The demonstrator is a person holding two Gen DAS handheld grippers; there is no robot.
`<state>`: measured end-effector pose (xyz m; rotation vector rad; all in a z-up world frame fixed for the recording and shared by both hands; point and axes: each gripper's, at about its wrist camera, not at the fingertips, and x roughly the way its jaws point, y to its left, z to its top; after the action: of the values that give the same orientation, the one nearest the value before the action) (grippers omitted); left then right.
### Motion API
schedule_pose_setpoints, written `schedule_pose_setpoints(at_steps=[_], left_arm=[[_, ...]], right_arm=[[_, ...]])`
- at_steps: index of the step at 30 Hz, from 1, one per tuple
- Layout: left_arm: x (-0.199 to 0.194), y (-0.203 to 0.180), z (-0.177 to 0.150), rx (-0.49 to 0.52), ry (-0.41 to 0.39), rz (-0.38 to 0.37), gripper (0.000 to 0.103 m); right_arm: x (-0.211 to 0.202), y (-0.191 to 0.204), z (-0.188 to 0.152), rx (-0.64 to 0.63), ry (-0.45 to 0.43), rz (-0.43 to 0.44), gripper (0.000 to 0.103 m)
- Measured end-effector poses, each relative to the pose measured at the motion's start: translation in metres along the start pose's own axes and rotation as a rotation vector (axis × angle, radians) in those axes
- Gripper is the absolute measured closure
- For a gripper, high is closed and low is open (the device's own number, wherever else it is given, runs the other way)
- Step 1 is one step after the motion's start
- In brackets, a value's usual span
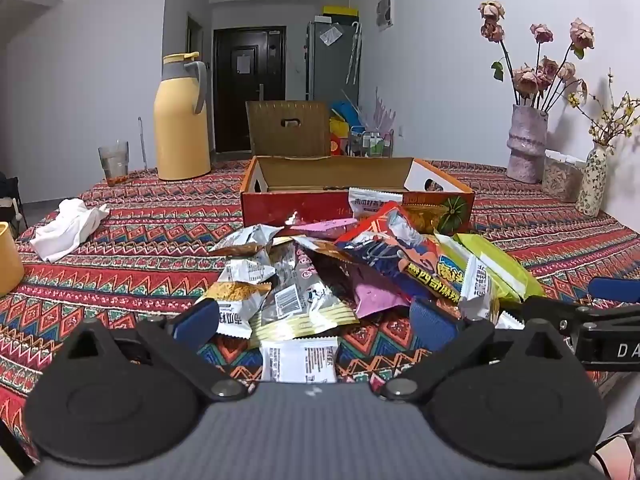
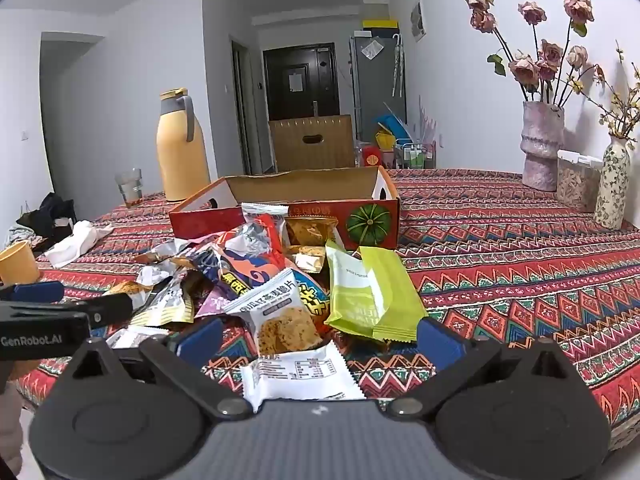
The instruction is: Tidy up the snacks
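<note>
Both grippers hang wide open and empty at the near edge of the snack pile, tilted down toward the patterned tablecloth [image 1: 132, 248].

Left gripper [image 1: 316, 322]: its blue fingers [image 1: 196, 320] straddle the near left part of the heap. A white sachet [image 1: 299, 360] lies flat just ahead, between the jaws, long axis crosswise to them; beyond it sits a silver packet with a barcode [image 1: 288, 300].

Right gripper [image 2: 318, 338]: a white nutrition-label packet [image 2: 298, 376] lies right between its jaws, also crosswise, with a cracker packet [image 2: 280, 320] leaning just behind it. The lime-green packet [image 2: 372, 300] lies a little to its right, long axis running away from the gripper.

Past the whole pile stands the open red cardboard box [image 2: 384, 220], its mouth facing up, the likely destination; the heap touches its near wall. Each arm has a white packet equally close; the green one is nearer the right hand.
</note>
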<state>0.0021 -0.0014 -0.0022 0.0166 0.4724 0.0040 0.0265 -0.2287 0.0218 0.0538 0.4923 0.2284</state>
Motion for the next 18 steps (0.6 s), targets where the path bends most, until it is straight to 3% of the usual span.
schedule_pose_setpoints(at_steps=[18], left_arm=[[0.0000,0.0067,-0.0016,-0.032,-0.002,-0.023,0.000]], right_arm=[[0.0053,0.0004,-0.0018,-0.003,0.024,-0.003,0.000]])
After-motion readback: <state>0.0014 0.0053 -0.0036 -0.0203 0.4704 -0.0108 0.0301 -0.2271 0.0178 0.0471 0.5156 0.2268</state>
